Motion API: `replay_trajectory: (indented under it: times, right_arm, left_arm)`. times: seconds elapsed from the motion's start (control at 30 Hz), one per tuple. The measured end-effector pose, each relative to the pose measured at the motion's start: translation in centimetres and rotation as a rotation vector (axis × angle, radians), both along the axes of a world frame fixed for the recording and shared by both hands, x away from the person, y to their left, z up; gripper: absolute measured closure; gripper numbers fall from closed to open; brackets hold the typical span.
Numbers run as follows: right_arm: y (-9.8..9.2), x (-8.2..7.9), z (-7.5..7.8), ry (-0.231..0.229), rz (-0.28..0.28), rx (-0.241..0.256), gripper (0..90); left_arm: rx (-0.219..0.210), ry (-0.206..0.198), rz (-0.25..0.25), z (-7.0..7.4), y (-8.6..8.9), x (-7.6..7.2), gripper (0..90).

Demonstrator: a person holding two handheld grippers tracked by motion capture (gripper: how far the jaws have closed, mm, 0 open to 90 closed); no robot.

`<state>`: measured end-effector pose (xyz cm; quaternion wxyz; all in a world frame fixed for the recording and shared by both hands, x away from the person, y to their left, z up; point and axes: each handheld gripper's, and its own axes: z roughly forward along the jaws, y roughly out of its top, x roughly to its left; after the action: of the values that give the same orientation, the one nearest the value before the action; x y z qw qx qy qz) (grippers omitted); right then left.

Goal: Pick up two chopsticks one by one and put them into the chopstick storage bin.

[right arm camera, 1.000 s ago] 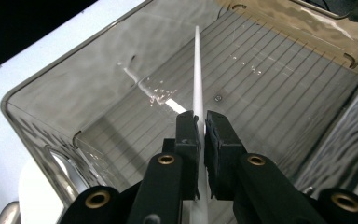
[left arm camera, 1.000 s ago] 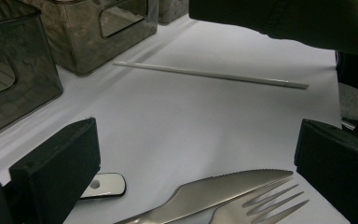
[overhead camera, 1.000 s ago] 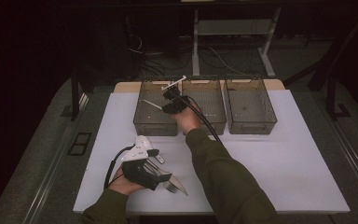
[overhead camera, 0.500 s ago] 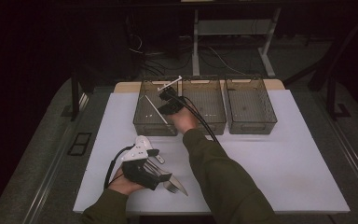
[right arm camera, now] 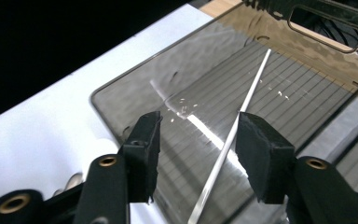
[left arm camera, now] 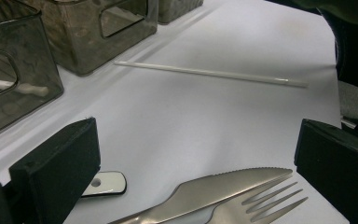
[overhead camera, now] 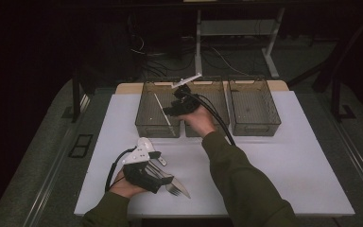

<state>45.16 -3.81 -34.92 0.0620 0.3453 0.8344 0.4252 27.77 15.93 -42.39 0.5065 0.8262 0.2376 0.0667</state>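
While the right gripper [overhead camera: 178, 105] hangs over the left bin [overhead camera: 147, 122], its jaws stand apart with nothing between them; a thin white straw [right arm camera: 235, 130] lies slanted on the bin's ribbed, smoky plastic floor, running from 7 o'clock to 1 o'clock in the right gripper view, just below the jaws' gap. From the high view that straw [overhead camera: 161, 109] is a pale line inside the bin, at 11 o'clock from the person's right hand [overhead camera: 199, 120]; two more bins stand at 3 o'clock of it, side by side on the white mat [overhead camera: 288, 156]. At 7 o'clock on the mat the left gripper [overhead camera: 163, 177] rests low, jaws wide open, holding nothing; a steel knife [left arm camera: 214, 191] with a serrated edge and a fork [left arm camera: 265, 205] lie between its pads. The left gripper view adds a second straw [left arm camera: 209, 73] lying loose on the mat beside the bins, and a white stick [left arm camera: 9, 86] behind a bin's tinted wall. The right sleeve [overhead camera: 246, 184] crosses the mat's middle.
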Motion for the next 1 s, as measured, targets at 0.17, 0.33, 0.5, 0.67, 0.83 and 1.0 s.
replay_trajectory:
  times: [0.17,0.33,0.5,0.67,0.83,1.0]
  right_arm:
    - [-2.0,-1.3,0.4,-0.027,0.013,0.027,42.1]
    - [-4.1,-2.7,0.4,-0.049,0.031,0.033,40.9]
    - [-6.2,-4.0,0.1,-0.054,0.043,0.039,40.3]
    - [-8.3,-5.2,-0.2,-0.06,0.055,0.049,40.3]
    - [-10.5,-7.2,-0.7,-0.063,0.081,0.063,40.4]
    - [-12.6,-9.3,-1.7,-0.053,0.079,0.051,40.6]
  left_arm:
    - [0.009,0.001,0.0,0.0,0.0,0.0,0.0]
    - [0.014,0.001,0.001,-0.1,0.0,0.0,0.0]
    - [0.008,0.005,0.007,-0.1,0.0,-0.1,0.0]
    - [0.011,0.004,0.006,-0.1,0.1,-0.1,0.0]
    - [0.006,0.007,0.011,-0.2,0.1,-0.1,0.0]
    - [0.009,0.005,0.012,-0.2,0.1,-0.1,0.0]
